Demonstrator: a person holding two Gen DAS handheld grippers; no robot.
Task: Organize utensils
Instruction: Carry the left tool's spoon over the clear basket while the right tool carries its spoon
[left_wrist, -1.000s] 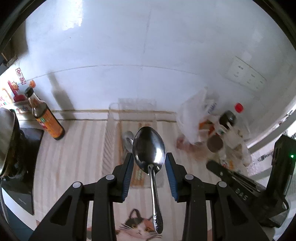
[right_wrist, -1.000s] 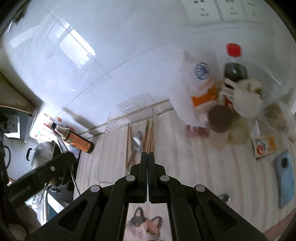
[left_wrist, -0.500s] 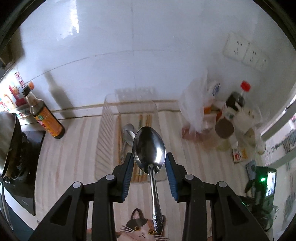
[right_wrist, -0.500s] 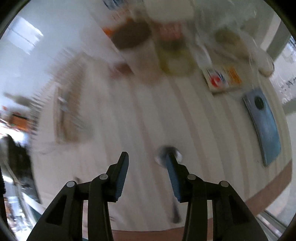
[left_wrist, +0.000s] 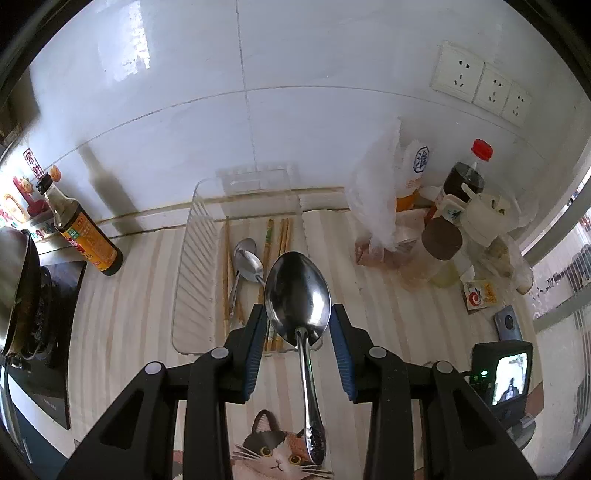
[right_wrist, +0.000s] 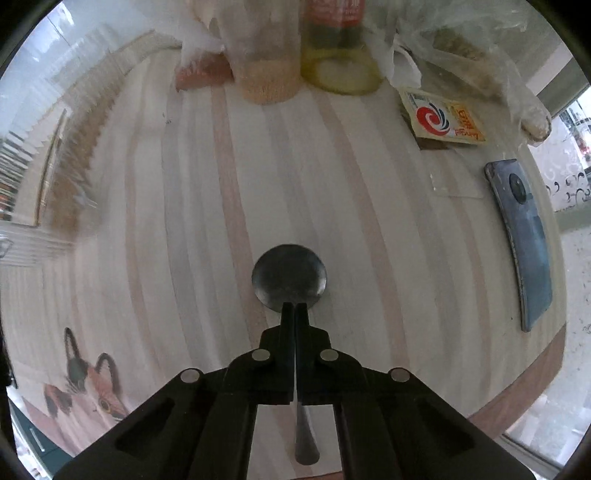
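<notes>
White tile backed a striped counter (left_wrist: 122, 280), with a clear tray (left_wrist: 192, 258) set against the wall at the middle of the left view. Chopsticks (left_wrist: 282, 240) and one spoon (left_wrist: 248, 258) already lay lengthwise in that tray, so it read as the collecting place for the utensils. At the lower centre of the same view the left gripper (left_wrist: 298, 314) held a large spoon (left_wrist: 297, 291) by the sides of its bowl, jaws narrowed onto it, handle trailing back toward the camera over a cat mat (left_wrist: 275, 456); held that way, aimed at the tray, it looked ready to be laid in beside the others. In the right view the right gripper (right_wrist: 294, 309) pointed down at the counter with its jaws fully together over the neck of a second spoon (right_wrist: 289, 277), which lay flat at centre frame, bowl forward. Whether the pads actually pinched that thin neck could not be told. A phone (right_wrist: 524, 240) and a packet (right_wrist: 441, 120) lay well apart at upper right, clear of the work.
</notes>
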